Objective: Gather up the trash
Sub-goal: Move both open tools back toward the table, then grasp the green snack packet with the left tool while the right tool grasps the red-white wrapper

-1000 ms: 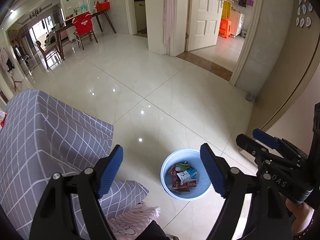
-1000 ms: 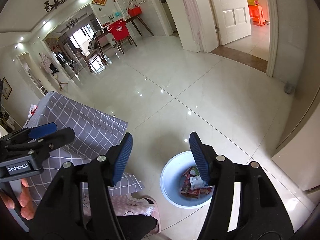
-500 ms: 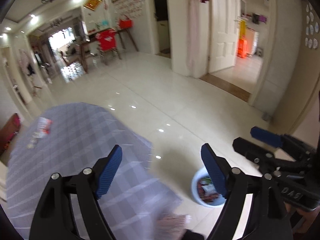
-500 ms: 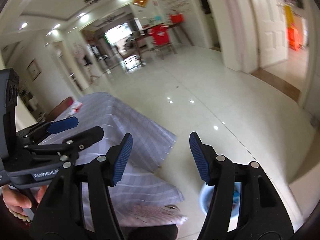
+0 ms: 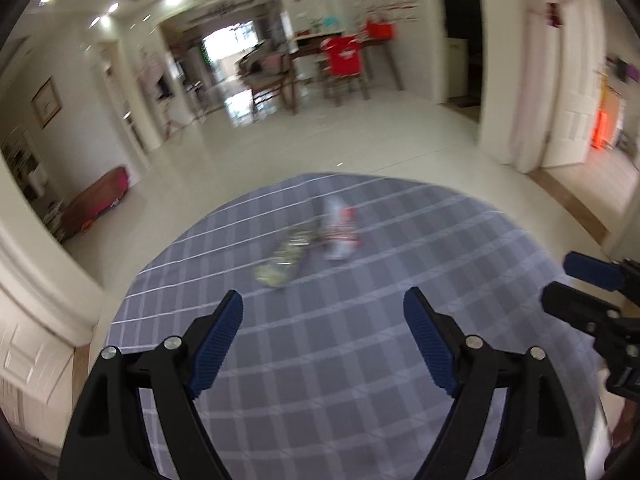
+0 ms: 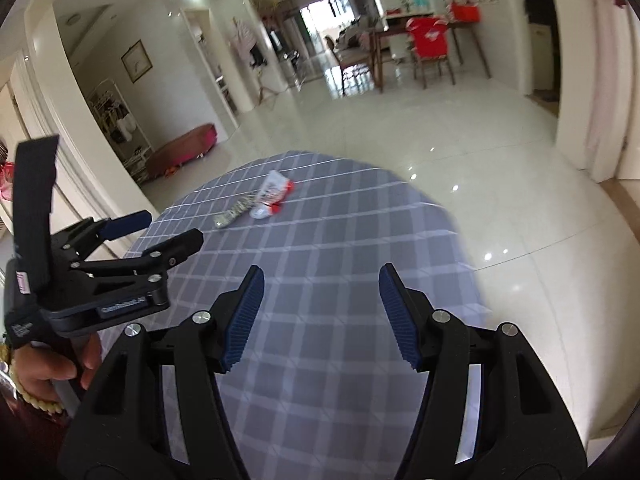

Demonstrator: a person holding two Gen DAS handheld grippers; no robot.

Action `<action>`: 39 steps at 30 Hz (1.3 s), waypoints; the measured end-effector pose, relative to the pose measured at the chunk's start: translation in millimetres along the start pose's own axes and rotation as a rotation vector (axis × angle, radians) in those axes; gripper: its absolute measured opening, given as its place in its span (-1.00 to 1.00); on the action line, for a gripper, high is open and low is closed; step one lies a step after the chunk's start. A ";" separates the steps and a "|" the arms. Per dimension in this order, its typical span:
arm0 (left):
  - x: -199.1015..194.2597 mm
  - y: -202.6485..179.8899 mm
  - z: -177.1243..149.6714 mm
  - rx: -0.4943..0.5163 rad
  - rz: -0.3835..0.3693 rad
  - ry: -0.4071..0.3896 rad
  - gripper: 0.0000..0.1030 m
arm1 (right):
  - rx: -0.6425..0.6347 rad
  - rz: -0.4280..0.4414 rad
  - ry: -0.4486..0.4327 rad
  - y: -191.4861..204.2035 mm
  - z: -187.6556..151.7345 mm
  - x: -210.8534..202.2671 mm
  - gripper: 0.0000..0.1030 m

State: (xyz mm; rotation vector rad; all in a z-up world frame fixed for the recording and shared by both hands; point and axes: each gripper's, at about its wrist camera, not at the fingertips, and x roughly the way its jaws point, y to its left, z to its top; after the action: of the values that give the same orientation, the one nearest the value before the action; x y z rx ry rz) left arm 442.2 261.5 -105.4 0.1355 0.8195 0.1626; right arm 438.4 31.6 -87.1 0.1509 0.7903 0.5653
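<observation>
Your left hand-held gripper (image 5: pixel 323 312) is spread wide, its blue pads (image 5: pixel 218 340) far apart with nothing between them, and it hangs above the near part of the table (image 5: pixel 360 360), which wears a grey checked cloth. Your right hand-held gripper (image 6: pixel 321 292) is likewise released, its ribbed blue pads (image 6: pixel 394 316) well apart and gripping nothing; it too hovers over the cloth without touching any trash.

In the left wrist view, the right hand-held gripper shows at about 3 o'clock, at the table's edge. In the right wrist view, the left hand-held gripper sits at about 9 o'clock, your fingers (image 6: pixel 48 372) wrapped around its handle.

The trash lies toward the far side of the table, at roughly 12 o'clock from both grippers and well apart from them. There are two pieces: a white and red wrapper (image 6: pixel 274 196) (image 5: pixel 340 230) and, just beside it on its 8 o'clock side, a crumpled greenish-yellow wrapper (image 6: pixel 236 212) (image 5: pixel 286 254). Whether the two actually touch you cannot tell, since the left wrist view is blurred and the right wrist view shows them small.

Beyond the table the glossy tiled floor (image 6: pixel 460 140) runs toward a dining area with a red-covered chair (image 6: pixel 430 44) at about 1 o'clock.
</observation>
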 end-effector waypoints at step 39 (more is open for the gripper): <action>53.2 96.4 -21.1 -0.173 -0.078 0.031 -0.84 | -0.120 -0.035 0.145 78.3 34.8 158.7 -0.53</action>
State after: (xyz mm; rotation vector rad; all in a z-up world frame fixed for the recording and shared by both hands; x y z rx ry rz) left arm 453.5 367.4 -140.0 -0.0621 0.8368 0.1616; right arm 519.5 184.9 -136.4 -0.0142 0.8958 0.5939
